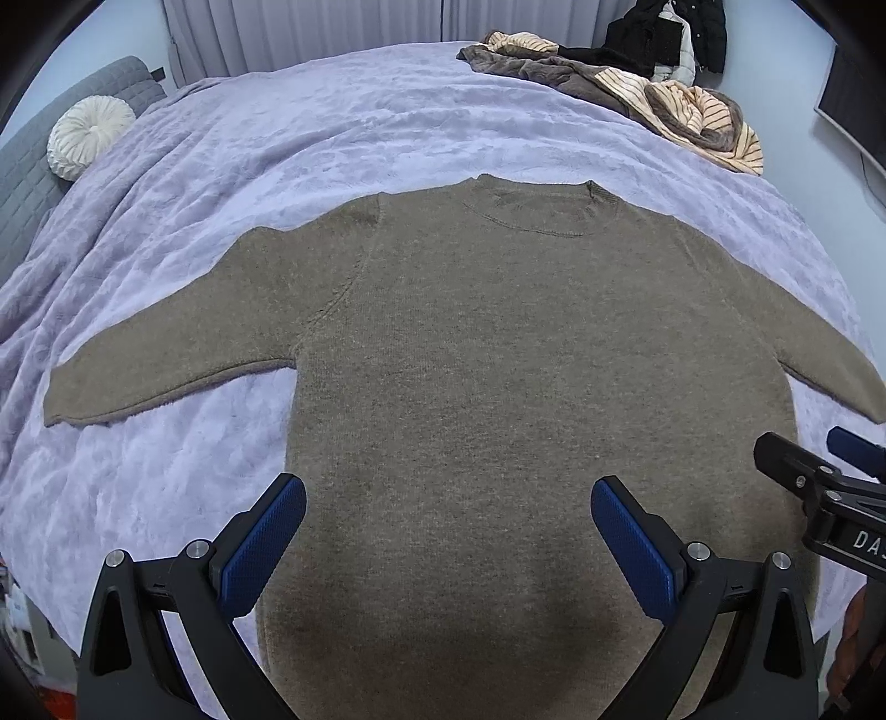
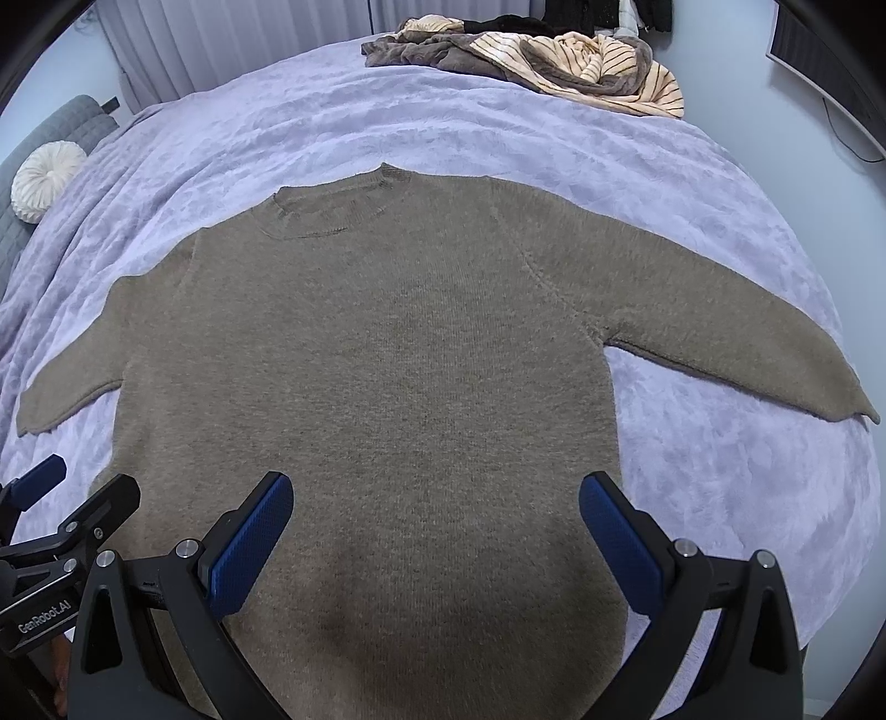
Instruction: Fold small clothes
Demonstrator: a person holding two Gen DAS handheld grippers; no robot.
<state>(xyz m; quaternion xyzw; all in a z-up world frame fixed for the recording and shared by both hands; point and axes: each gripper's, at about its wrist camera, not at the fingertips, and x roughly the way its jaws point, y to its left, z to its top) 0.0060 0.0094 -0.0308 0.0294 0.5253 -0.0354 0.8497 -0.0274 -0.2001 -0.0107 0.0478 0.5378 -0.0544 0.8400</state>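
Observation:
A brown knit sweater (image 1: 498, 360) lies flat on the lavender bed cover (image 1: 221, 166), neck away from me, both sleeves spread out to the sides. It also shows in the right wrist view (image 2: 376, 360). My left gripper (image 1: 448, 498) is open and empty above the sweater's lower left body. My right gripper (image 2: 436, 493) is open and empty above the lower right body. The right gripper's fingers (image 1: 797, 471) show at the left view's right edge; the left gripper's fingers (image 2: 94, 504) show at the right view's left edge.
A pile of brown and striped clothes (image 1: 637, 88) lies at the bed's far right, also in the right wrist view (image 2: 554, 55). A round white cushion (image 1: 88, 135) rests on a grey headboard at far left. Dark clothes (image 1: 670, 33) hang behind. Lavender cover (image 2: 720, 471) surrounds the sweater.

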